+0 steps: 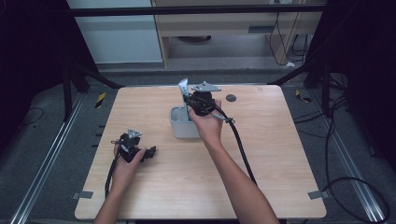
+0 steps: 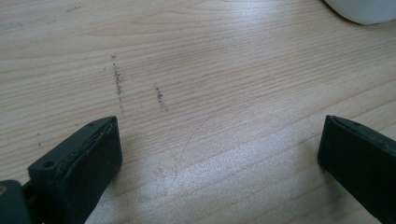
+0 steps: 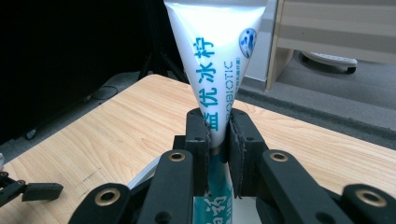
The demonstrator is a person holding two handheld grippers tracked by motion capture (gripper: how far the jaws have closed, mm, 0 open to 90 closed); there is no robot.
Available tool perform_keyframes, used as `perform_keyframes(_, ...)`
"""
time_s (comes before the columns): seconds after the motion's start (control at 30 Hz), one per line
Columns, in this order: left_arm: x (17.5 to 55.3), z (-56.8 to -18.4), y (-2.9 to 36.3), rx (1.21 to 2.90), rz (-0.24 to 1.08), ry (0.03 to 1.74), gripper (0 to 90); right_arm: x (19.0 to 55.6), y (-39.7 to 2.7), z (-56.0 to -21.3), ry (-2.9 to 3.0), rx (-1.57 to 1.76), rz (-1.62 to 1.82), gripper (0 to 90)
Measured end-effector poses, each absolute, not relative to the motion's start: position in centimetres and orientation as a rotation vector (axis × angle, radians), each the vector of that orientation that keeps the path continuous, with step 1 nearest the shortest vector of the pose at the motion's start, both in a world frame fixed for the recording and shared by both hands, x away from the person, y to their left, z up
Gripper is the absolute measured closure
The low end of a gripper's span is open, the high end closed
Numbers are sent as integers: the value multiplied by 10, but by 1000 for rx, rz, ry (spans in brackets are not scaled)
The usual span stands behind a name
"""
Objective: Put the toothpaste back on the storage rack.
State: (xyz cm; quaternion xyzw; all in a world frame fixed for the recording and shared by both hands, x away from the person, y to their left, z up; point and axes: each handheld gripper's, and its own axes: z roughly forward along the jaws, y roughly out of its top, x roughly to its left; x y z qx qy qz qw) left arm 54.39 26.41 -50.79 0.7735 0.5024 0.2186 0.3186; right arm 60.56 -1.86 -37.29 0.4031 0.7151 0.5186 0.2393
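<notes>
Toothpaste tube (image 3: 215, 70), soft and light, centre frame: your right gripper (image 3: 217, 135) pinches its narrow lower body; left gripper (image 2: 219, 154) gapes empty.

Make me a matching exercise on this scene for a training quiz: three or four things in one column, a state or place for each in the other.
Things:
1. right gripper
2. left gripper
3. toothpaste tube
4. grey cup

States or places:
a. jaws wide apart over bare wood
b. stands mid-table
c. jaws clamped on something
d. white with teal print, pinched between jaws

Pairs: 1-c, 2-a, 3-d, 4-b
</notes>
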Motion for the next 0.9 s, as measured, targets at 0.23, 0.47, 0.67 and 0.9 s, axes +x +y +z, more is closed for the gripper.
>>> perform_keyframes(0.23, 544, -508, 264, 2035, 575, 1321, 0, 605, -17, -375, 1962, 1099, 1417, 796)
perform_keyframes(0.47, 544, -508, 264, 2035, 575, 1320, 0, 605, -18, -379, 1964, 1109, 1414, 795)
perform_keyframes(0.67, 544, -508, 264, 2035, 575, 1321, 0, 605, -19, -383, 1965, 1123, 1409, 795)
perform_keyframes(0.9, 544, -508, 264, 2035, 575, 1321, 0, 605, -19, -385, 1967, 1124, 1408, 795)
